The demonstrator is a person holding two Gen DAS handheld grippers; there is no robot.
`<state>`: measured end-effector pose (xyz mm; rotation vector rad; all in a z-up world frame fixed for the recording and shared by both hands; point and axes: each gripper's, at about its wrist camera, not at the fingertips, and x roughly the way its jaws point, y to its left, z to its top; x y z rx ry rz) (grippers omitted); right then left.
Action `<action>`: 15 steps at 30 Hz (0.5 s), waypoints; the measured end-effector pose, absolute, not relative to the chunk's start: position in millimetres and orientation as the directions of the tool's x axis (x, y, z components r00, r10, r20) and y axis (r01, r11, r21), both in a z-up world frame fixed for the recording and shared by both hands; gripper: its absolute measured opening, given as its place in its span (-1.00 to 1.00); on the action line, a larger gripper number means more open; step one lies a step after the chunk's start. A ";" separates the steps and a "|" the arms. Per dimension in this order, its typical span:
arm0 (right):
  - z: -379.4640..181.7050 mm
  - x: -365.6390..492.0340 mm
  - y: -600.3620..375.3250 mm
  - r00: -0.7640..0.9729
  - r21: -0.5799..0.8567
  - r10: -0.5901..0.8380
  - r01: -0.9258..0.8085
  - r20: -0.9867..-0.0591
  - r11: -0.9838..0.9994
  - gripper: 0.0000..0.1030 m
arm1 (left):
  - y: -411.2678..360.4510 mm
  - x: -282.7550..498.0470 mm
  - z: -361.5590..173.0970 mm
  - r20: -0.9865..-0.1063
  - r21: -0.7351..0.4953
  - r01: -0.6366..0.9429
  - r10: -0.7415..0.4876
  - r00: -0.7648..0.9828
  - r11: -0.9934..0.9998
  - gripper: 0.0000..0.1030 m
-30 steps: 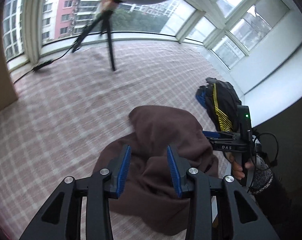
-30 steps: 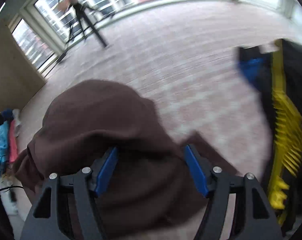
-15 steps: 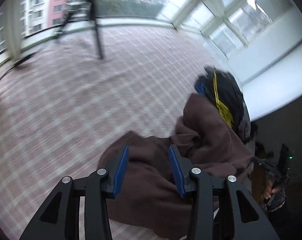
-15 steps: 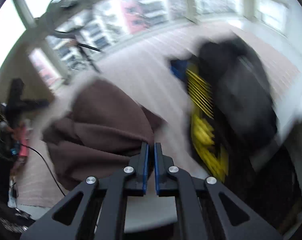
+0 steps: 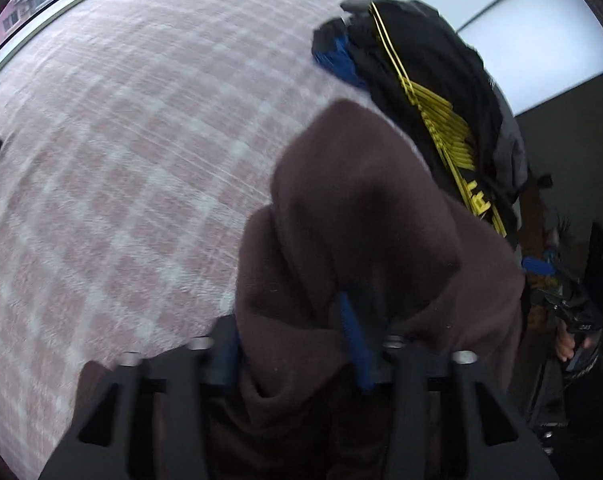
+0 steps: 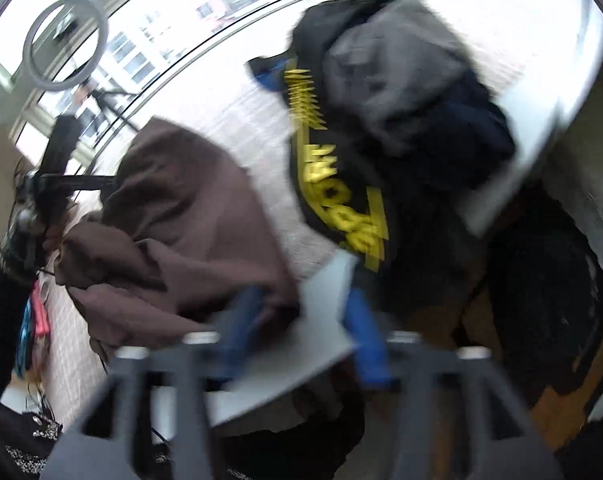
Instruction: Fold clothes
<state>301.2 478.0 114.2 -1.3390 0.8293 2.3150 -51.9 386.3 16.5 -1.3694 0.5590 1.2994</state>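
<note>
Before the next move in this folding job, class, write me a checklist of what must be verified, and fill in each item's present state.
1. Left gripper holds the brown garment: ok. Its jaws have just been closing, and cloth is bunched between them.
2. Right gripper is free: ok. Its jaws have just been opening and clamp nothing.
3. Garment lies flat: not ok, it is a crumpled heap.
4. Garment is clear of the dark clothes pile: ok. The right wrist view shows a strip of sheet between them.
5. Room on the checked sheet: ok, it is bare beside the garment.
6. Sleeves or hem found: cannot tell.
</note>
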 end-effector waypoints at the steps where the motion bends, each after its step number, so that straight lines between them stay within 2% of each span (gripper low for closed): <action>1: 103.7 289.5 480.3 -0.476 0.300 -0.005 -0.547 -0.879 -0.781 0.36 | 384.9 -49.9 18.0 -0.898 -0.375 -0.886 0.345 0.274 -0.272 -0.70; 3: 84.0 271.4 480.9 -0.422 0.300 -0.052 -0.548 -0.905 -0.781 0.36 | 374.8 -47.0 29.8 -0.885 -0.374 -0.887 0.391 0.253 -0.271 -0.78; 4: 78.9 266.9 480.8 -0.431 0.340 -0.092 -0.543 -0.897 -0.767 0.28 | 366.6 -47.1 39.5 -0.870 -0.391 -0.879 0.422 0.256 -0.272 -0.79; 5: 76.6 263.2 479.1 -0.448 0.386 -0.138 -0.529 -0.883 -0.756 -0.34 | 358.7 -48.4 49.1 -0.854 -0.409 -0.869 0.451 0.258 -0.278 -0.80; 6: 77.7 258.7 476.6 -0.452 0.414 -0.172 -0.518 -0.875 -0.748 -0.83 | 346.4 -50.7 63.6 -0.834 -0.433 -0.855 0.486 0.261 -0.284 -0.80; 9: 115.6 251.0 473.2 -0.530 0.431 -0.133 -0.490 -0.838 -0.758 -0.86 | 303.9 -58.4 116.3 -0.794 -0.428 -0.849 0.577 0.191 -0.309 -0.82; 12: 200.2 238.0 468.2 -0.666 0.419 -0.069 -0.381 -0.742 -0.824 -0.87 | 238.6 -71.4 187.3 -0.725 -0.408 -0.842 0.686 0.063 -0.354 -0.82; 15: 293.6 223.0 451.5 -0.784 0.324 -0.007 -0.248 -0.620 -0.913 -0.87 | 151.6 -79.4 265.9 -0.621 -0.382 -0.816 0.775 -0.121 -0.433 -0.82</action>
